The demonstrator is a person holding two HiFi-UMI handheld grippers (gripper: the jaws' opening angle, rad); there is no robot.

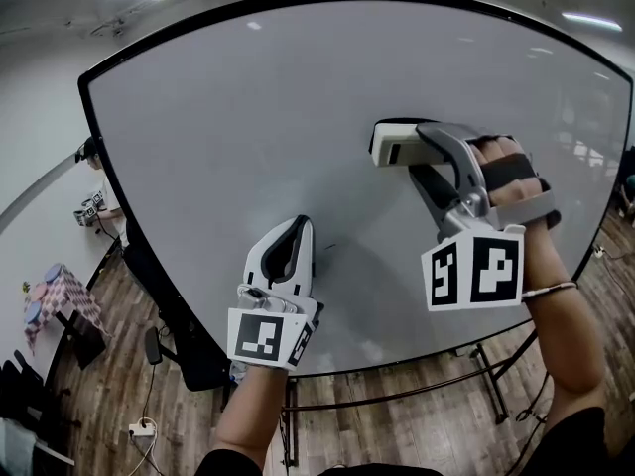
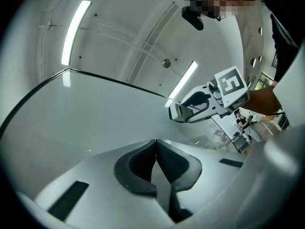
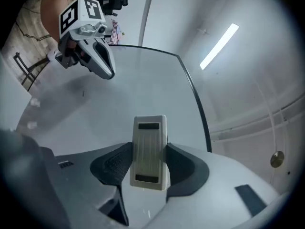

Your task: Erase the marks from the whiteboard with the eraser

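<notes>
The whiteboard (image 1: 248, 117) is large, black-framed and almost clean. One tiny dark mark (image 1: 328, 249) shows beside my left gripper (image 1: 300, 224). In the right gripper view the same mark (image 3: 84, 93) is a small speck. My right gripper (image 1: 422, 139) is shut on the white eraser (image 1: 393, 146), which lies against the board's right half. The eraser (image 3: 149, 142) stands upright between the dark pads. My left gripper (image 2: 156, 144) is shut on nothing, its tips close to the lower middle of the board. The left gripper view also takes in the eraser (image 2: 177, 112) and the right gripper.
The board stands on a metal frame (image 1: 494, 385) over a wooden floor. At the far left are a small table with a patterned cloth (image 1: 62, 300) and a person (image 1: 95, 159). A power strip with cables (image 1: 140, 428) lies on the floor.
</notes>
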